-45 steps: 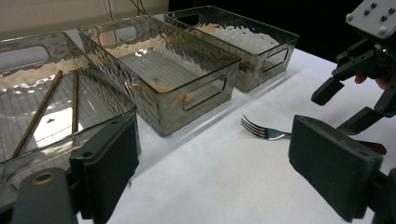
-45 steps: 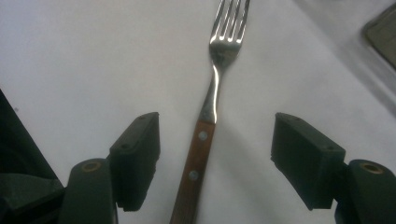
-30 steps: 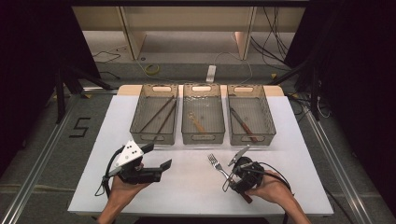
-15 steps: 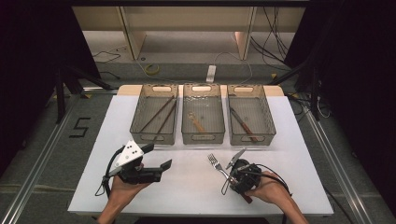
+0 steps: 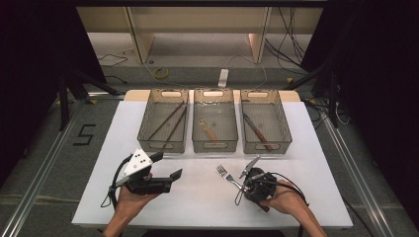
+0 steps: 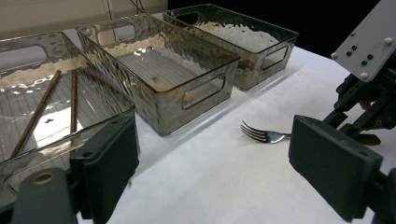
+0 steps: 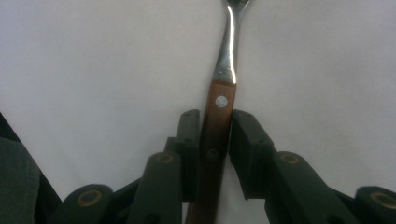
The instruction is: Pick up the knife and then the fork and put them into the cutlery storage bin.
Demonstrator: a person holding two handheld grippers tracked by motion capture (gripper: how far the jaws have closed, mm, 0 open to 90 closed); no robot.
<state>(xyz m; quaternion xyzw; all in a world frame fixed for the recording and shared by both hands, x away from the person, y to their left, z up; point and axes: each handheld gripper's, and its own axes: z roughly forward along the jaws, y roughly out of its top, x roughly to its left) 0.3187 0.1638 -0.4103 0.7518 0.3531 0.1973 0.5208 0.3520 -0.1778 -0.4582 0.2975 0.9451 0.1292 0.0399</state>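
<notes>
While the left gripper (image 5: 165, 168) holds wide open at seven o'clock, unmoved, the right gripper (image 7: 215, 135) at five o'clock has just been closing and now clamps the wooden-handled fork (image 7: 219, 116) lying on the white table (image 5: 197, 202). Bare tabletop separates both from three bins (image 5: 214, 126) at twelve.

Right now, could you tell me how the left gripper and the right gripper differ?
The left gripper has its jaws spread wide with nothing between them; the right gripper has just been closing its jaws onto the wooden handle of the fork. The left points toward the bins, the right down at the table. Each is held in one hand.
</notes>
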